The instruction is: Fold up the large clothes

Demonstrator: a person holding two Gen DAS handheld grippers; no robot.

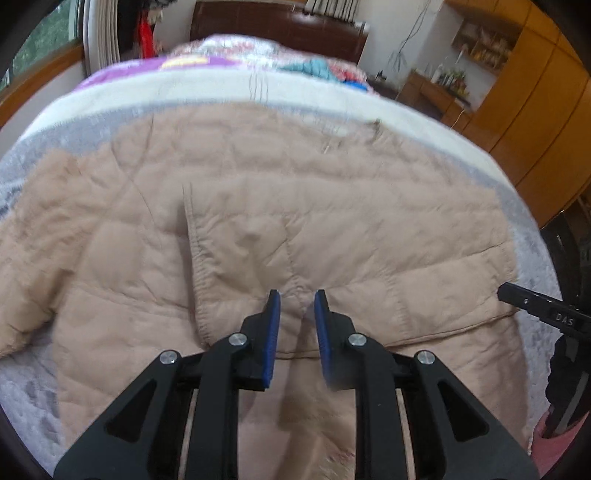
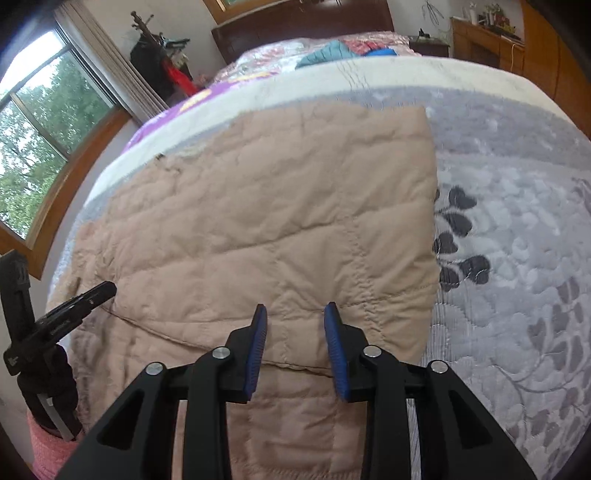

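A beige quilted jacket (image 1: 258, 206) lies spread on the bed, partly folded, with one layer laid over another; it also shows in the right wrist view (image 2: 277, 221). My left gripper (image 1: 297, 295) is open and empty, just above the folded layer's near hem. My right gripper (image 2: 295, 308) is open and empty, above the hem near the jacket's right edge. The right gripper's finger tip shows at the right edge of the left wrist view (image 1: 535, 306), and the left gripper shows at the left of the right wrist view (image 2: 74, 306).
The bed has a grey floral bedspread (image 2: 517, 221) and a white and purple blanket (image 1: 184, 85) further back. Teal and blue clothes (image 2: 332, 51) lie near the dark headboard (image 2: 295, 26). A window (image 2: 37, 147) is left, wooden cabinets (image 1: 535, 103) right.
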